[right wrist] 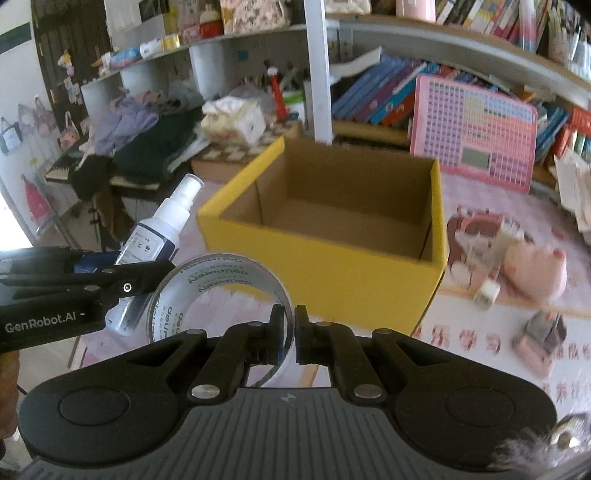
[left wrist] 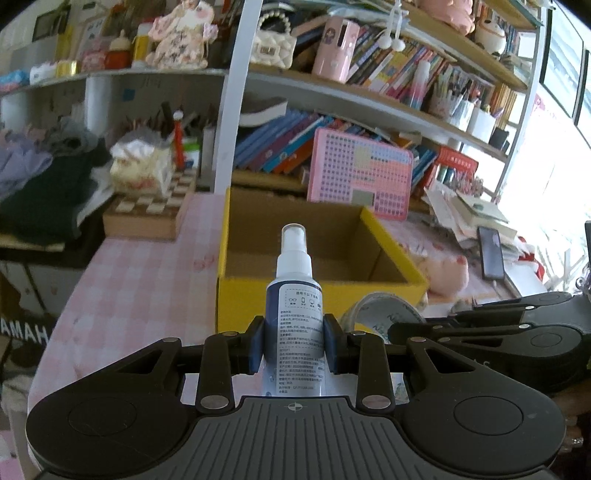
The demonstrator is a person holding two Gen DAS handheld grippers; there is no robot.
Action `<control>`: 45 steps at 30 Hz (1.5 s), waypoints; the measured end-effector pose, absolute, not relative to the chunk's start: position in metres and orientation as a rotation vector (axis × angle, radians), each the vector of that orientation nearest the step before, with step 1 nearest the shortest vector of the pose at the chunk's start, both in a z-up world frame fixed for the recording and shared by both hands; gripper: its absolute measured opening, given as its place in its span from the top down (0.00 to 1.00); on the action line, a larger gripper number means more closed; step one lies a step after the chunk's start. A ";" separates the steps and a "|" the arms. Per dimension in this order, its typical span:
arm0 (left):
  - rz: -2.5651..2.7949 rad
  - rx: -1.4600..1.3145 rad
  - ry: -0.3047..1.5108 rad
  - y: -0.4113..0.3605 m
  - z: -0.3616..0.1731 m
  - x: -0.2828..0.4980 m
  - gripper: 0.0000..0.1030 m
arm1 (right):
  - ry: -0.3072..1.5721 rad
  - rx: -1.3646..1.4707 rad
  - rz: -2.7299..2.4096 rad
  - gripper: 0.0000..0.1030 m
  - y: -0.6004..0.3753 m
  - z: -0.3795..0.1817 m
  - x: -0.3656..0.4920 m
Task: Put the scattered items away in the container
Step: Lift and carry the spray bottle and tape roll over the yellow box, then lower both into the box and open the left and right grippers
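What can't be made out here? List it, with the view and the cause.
- Spray bottle base, left wrist view: hidden behind the left gripper.
- Its label text: too small to read.
- Yellow box floor: near wall hides the front part in both views.
- Small items beside the box, right wrist view: blurred.
- Tape roll lower rim: behind the right gripper.

The box (right wrist: pixel 332 254) is sitting on the tabletop (right wrist: pixel 491 325) before the shelves (right wrist: pixel 369 33); a plush (right wrist: pixel 535 273) is lying right of it.

The right claw (right wrist: pixel 291 334) pinches a clear tape roll (right wrist: pixel 218 291) before the yellow box (right wrist: pixel 332 269).
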State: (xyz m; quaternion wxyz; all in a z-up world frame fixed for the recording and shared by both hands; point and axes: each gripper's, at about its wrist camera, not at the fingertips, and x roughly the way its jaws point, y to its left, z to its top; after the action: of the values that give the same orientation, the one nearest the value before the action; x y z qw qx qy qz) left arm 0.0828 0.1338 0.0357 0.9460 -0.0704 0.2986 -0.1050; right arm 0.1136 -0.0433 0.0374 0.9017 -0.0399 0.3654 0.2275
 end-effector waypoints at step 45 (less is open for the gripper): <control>-0.220 0.182 1.057 0.066 -0.039 0.346 0.69 | 1.026 -0.678 0.644 0.94 0.007 -0.043 0.389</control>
State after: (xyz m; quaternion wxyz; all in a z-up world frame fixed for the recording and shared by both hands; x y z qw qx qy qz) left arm 0.3464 0.0656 -0.0392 0.8539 0.0867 0.5023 -0.1048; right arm 0.3892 0.0074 -0.0432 0.7685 -0.3125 0.4729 0.2968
